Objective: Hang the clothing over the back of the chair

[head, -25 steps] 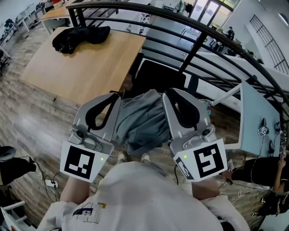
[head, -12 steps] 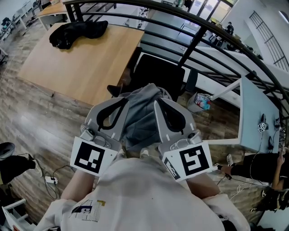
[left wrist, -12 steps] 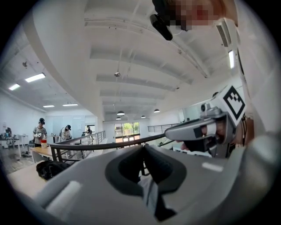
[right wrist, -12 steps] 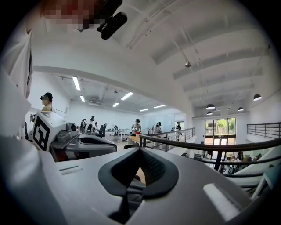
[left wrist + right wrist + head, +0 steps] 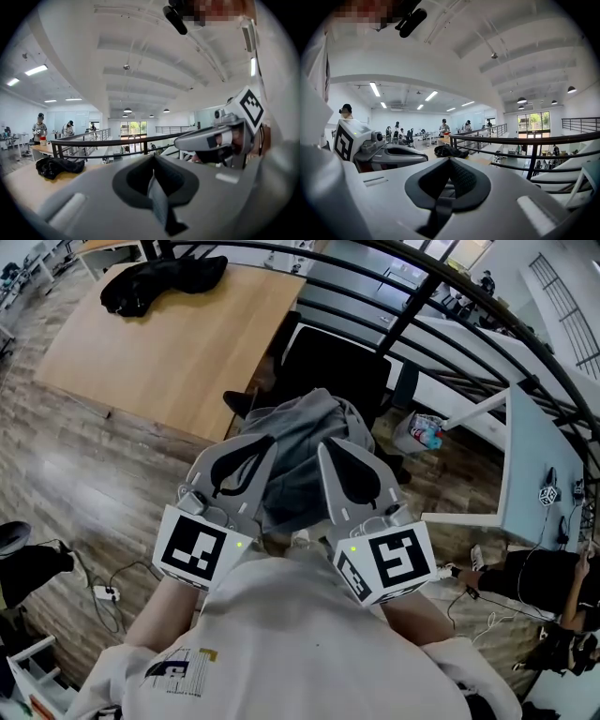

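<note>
Left tool: closed on a fold of the grey clothing.
Right tool: closed on another fold, just beside the left tool.
Clothing: bunched and hanging between both tools, clear of the floor.
Chair: black, at the right edge of the worktop, ahead of and below the clothing.
Key relation: the chair lay straight beyond both tool tips, about equally near each.
Likely next move: carry the clothing forward over the chair back.

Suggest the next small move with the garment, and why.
Probably carry it forward over the black chair: left gripper and right gripper are shut on the gray clothing, which hangs bunched short of its back, not yet draped.
</note>
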Demonstrator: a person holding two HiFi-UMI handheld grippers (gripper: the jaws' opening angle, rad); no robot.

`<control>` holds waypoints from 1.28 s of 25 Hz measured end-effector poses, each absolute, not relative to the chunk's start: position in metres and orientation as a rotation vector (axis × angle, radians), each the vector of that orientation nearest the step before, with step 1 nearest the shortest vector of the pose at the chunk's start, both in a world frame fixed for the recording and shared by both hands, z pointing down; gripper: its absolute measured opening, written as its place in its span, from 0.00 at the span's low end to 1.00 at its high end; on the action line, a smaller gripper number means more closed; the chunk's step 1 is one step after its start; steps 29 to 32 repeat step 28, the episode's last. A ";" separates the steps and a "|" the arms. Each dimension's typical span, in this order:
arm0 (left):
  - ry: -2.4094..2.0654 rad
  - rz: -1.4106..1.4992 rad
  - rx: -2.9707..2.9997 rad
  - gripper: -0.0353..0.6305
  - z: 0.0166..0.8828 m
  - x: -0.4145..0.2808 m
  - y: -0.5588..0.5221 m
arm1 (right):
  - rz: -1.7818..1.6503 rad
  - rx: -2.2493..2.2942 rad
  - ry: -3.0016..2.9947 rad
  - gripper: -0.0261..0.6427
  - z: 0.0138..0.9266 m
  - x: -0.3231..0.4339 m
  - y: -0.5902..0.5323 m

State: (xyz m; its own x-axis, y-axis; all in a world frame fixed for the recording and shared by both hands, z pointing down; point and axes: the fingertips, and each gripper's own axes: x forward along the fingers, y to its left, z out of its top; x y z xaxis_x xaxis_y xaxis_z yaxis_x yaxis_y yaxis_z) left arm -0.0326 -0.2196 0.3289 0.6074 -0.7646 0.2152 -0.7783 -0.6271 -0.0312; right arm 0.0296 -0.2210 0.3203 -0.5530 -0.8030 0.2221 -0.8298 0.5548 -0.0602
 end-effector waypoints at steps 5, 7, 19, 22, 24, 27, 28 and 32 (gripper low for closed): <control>-1.309 0.341 2.743 0.06 0.340 -0.032 -0.220 | 0.256 1.354 -2.600 0.04 0.332 0.028 -0.221; -1.306 0.344 2.741 0.06 0.343 -0.032 -0.221 | 0.263 1.352 -2.597 0.04 0.336 0.027 -0.220; -1.320 0.311 2.717 0.06 0.342 -0.033 -0.225 | 0.252 1.330 -2.587 0.04 0.340 0.024 -0.219; -1.314 0.308 2.723 0.06 0.343 -0.032 -0.224 | 0.256 1.329 -2.583 0.04 0.342 0.023 -0.219; -1.311 0.308 2.721 0.06 0.344 -0.033 -0.222 | 0.261 1.329 -2.578 0.04 0.344 0.022 -0.217; -1.309 0.312 2.718 0.06 0.345 -0.036 -0.218 | 0.263 1.332 -2.570 0.04 0.346 0.021 -0.214; -1.308 0.313 2.718 0.06 0.345 -0.037 -0.217 | 0.262 1.333 -2.567 0.04 0.347 0.021 -0.212; -1.308 0.313 2.718 0.06 0.345 -0.037 -0.217 | 0.262 1.333 -2.567 0.04 0.347 0.021 -0.212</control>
